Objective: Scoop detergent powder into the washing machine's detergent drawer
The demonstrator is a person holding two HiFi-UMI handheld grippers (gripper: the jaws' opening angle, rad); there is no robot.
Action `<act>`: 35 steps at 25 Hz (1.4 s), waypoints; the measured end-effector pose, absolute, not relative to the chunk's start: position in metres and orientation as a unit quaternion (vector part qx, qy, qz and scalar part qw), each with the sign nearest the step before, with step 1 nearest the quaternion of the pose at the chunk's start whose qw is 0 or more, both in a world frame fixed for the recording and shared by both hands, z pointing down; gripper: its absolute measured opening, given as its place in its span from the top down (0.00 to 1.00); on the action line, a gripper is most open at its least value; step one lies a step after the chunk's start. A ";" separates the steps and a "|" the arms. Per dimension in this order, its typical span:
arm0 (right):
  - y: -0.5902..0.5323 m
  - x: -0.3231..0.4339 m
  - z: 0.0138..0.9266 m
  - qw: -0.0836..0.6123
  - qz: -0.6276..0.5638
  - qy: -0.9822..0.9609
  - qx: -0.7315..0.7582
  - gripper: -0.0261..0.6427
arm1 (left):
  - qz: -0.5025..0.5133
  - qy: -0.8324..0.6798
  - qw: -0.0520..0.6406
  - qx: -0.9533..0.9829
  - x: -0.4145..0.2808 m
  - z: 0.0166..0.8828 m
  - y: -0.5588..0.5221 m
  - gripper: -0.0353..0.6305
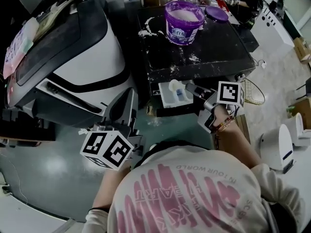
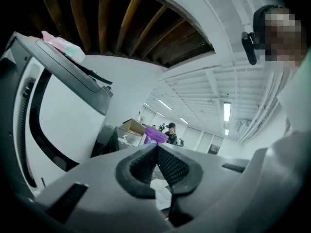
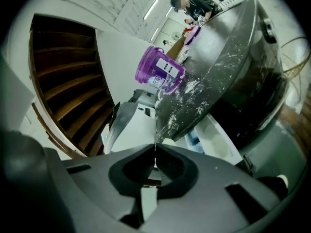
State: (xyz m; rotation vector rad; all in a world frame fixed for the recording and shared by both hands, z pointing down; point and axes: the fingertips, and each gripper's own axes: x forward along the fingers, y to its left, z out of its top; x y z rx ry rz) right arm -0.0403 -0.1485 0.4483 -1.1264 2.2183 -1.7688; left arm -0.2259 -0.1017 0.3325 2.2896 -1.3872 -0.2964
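View from above of a person in a white shirt (image 1: 194, 193) with pink print, holding a gripper in each hand in front of a dark washer (image 1: 218, 47).

The drawer (image 1: 165, 101) – a white tray with a blue section – stands pulled out from the washer's front edge, just ahead of the person. A pale rounded shape lies in it (too small to tell what it is).

The right gripper (image 3: 155, 147) is closed, its tips meeting with nothing seen between them. It points at the drawer from the right, tilted slightly down, its tip just beside the tray.

The left gripper (image 2: 156, 147) is also closed and empty, held level. It is to the left of the drawer and apart from it, near the side of a second white-and-black machine (image 1: 87, 67).

A purple tub (image 1: 183, 19) of white powder sits open on the washer's top, well behind the drawer. Its lid (image 1: 216, 13) lies just beside it, to the right. Spilled powder (image 1: 146, 32) dusts the dark top around the tub.
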 end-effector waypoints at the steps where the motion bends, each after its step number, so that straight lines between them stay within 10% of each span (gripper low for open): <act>1: -0.147 -0.042 0.451 0.034 -0.571 0.730 -0.376 0.96 | -0.107 -0.496 0.225 0.832 -0.228 0.334 -0.105 0.94; 35: -0.101 -0.092 0.487 -0.390 -0.189 0.836 -0.336 0.96 | -0.124 -0.495 0.251 0.822 -0.241 0.352 -0.091 0.94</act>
